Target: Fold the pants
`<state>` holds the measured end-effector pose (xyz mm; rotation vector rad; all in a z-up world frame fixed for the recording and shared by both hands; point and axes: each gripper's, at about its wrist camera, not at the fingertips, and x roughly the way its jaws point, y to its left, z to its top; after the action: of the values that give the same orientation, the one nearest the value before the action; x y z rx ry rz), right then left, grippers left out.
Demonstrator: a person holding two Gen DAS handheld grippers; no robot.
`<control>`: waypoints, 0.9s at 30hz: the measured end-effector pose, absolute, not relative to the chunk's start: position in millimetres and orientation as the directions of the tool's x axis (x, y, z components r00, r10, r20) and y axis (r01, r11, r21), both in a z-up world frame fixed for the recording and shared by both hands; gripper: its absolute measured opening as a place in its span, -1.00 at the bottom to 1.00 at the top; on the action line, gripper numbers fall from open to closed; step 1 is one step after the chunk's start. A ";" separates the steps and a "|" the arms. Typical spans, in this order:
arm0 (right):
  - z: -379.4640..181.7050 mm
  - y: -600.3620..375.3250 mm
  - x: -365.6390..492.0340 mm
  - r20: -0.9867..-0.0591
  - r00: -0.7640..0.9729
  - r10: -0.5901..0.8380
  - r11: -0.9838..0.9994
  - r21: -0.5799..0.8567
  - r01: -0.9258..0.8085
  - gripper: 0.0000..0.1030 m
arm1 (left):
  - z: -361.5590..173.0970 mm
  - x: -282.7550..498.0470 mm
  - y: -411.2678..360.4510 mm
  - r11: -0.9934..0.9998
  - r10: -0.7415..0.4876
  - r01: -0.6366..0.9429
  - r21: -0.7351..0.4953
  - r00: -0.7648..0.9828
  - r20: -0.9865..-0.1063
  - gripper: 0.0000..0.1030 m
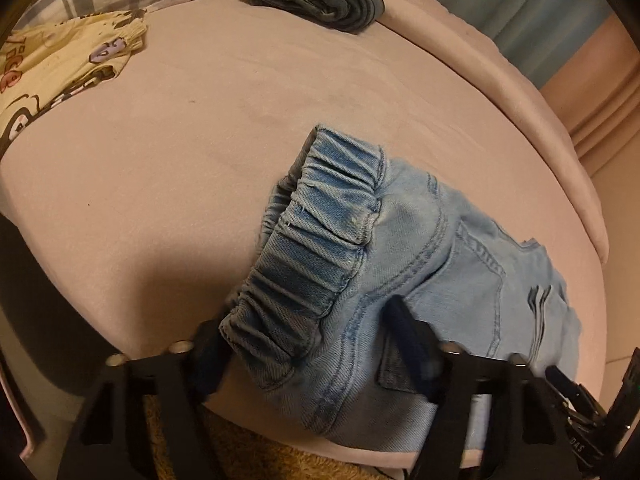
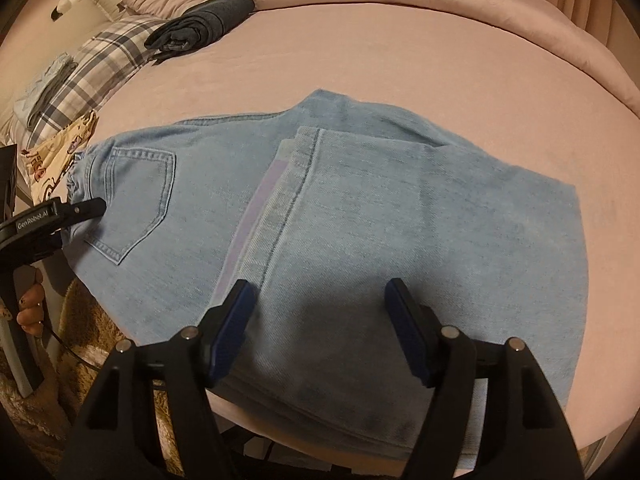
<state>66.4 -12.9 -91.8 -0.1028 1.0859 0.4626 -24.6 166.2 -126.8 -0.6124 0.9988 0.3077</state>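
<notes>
Light blue jeans lie on a pink bed, with a leg folded back over the seat and the back pocket facing up. In the left wrist view my left gripper is open and straddles the elastic waistband corner at the bed's near edge. The denim between its pads lies flat, not pinched. One of its fingers shows beside the pocket in the right wrist view. My right gripper stands open just above the folded leg, holding nothing.
Folded dark jeans sit at the far side of the bed, next to a plaid pillow. A yellow printed garment lies to the left. A shaggy brown rug covers the floor below the bed's edge. A person's hand holds the left gripper.
</notes>
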 end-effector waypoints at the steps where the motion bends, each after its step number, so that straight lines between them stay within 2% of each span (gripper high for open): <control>1: -91.7 -12.2 65.7 -0.870 0.383 0.312 0.901 0.142 -0.410 0.35 | -127.0 -26.6 169.0 0.785 -0.046 -0.507 -0.356 0.526 -0.849 -0.03; 2: -91.7 -12.2 64.5 -0.869 0.385 0.310 0.901 0.141 -0.409 0.35 | -125.0 -28.8 170.5 0.776 -0.055 -0.512 -0.370 0.529 -0.847 -0.08; 4: -91.4 -9.5 61.8 -0.868 0.390 0.307 0.904 0.138 -0.406 0.35 | -118.4 -32.7 171.9 0.757 -0.071 -0.516 -0.402 0.546 -0.835 -0.34; 7: -89.8 -13.0 60.0 -0.866 0.387 0.317 0.903 0.151 -0.402 0.34 | -90.6 -37.2 165.0 0.767 -0.076 -0.481 -0.426 0.590 -0.804 -0.48; 12: -84.3 -26.9 62.7 -0.849 0.373 0.374 0.903 0.243 -0.353 0.29 | -27.4 -37.6 128.1 0.848 -0.111 -0.310 -0.430 0.690 -0.716 -0.55; 16: -78.6 -40.3 60.5 -0.835 0.393 0.385 0.910 0.272 -0.313 0.28 | 1.2 -26.9 84.3 0.904 -0.162 -0.169 -0.392 0.714 -0.681 -0.57; 22: -66.5 -68.2 51.7 -0.816 0.457 0.354 0.931 0.260 -0.256 0.29 | 3.3 -0.1 23.3 0.949 -0.233 0.003 -0.317 0.683 -0.692 -0.57; 27: -66.8 -95.0 50.5 -0.807 0.482 0.342 0.939 0.281 -0.197 0.30 | -19.0 23.4 -17.2 0.952 -0.293 0.113 -0.286 0.618 -0.730 -0.57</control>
<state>50.5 -95.0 -66.8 0.1578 1.0170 0.3301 23.4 -17.2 -19.0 -0.2203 0.8754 -0.2357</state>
